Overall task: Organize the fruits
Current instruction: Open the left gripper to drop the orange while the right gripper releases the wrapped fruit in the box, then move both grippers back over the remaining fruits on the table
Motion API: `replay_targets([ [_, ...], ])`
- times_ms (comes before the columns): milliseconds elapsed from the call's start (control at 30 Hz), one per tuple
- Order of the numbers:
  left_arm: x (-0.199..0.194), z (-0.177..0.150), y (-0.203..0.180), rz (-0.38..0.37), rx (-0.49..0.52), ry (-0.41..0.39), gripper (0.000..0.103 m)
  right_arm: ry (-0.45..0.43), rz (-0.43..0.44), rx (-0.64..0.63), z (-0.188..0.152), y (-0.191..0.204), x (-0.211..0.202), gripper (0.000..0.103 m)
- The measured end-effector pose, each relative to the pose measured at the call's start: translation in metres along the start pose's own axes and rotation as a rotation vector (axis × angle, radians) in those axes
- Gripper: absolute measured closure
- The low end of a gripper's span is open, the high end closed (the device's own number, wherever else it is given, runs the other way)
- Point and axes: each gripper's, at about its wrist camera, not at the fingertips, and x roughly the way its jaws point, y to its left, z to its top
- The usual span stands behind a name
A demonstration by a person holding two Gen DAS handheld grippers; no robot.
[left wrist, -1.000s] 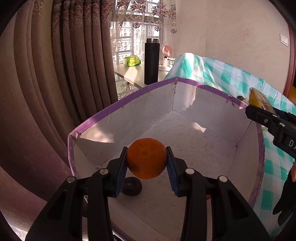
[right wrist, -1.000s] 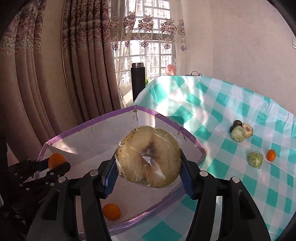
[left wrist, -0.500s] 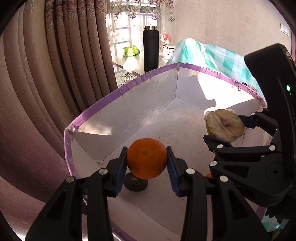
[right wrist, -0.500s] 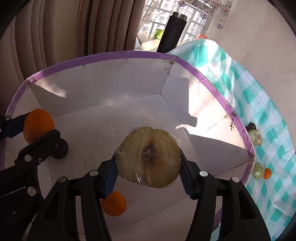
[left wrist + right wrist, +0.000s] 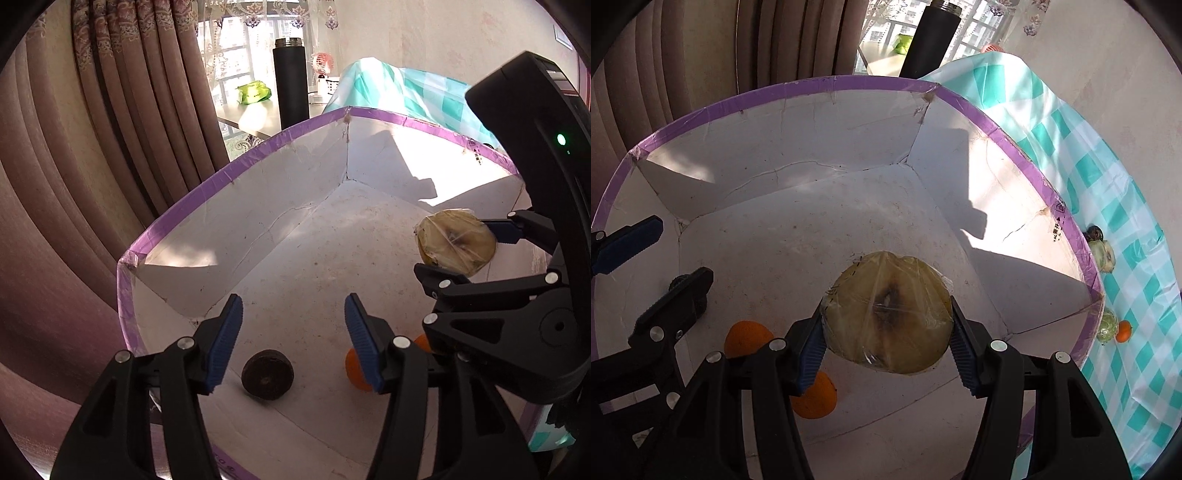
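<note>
Lowering the wrapped fruit half (image 5: 888,319) onto bare floor of the purple-rimmed box (image 5: 964,107) is the job for the right gripper (image 5: 886,343), whose jaws are clamped on it. Release low, near the box's middle, clear of the 2 oranges (image 5: 748,338) by the near wall. The left gripper (image 5: 291,343) is opening with nothing between its jaws; a dark round fruit (image 5: 267,373) lies below it.
</note>
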Motion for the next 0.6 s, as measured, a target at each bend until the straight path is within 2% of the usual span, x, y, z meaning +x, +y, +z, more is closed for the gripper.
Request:
replay_targets([
  [67, -0.0021, 0.0009, 0.0066, -0.008, -0.033, -0.003, 0.024, -0.02, -0.018, 0.017, -0.0004, -0.0042, -0.0026, 0.035],
  [133, -0.0027, 0.0011, 0.0098, -0.029, -0.04, -0.01, 0.019, -0.035, -0.034, 0.021, -0.0009, -0.0067, -0.0044, 0.028],
  [433, -0.0049, 0.0007, 0.0118, -0.013, -0.052, -0.028, 0.006, -0.074, -0.049, 0.031, -0.0028, -0.0094, -0.008, 0.027],
  [600, -0.0053, -0.0003, 0.0104, 0.001, -0.04, -0.033, 0.006, -0.1, -0.078, 0.02, -0.0045, -0.0072, -0.0108, 0.027],
])
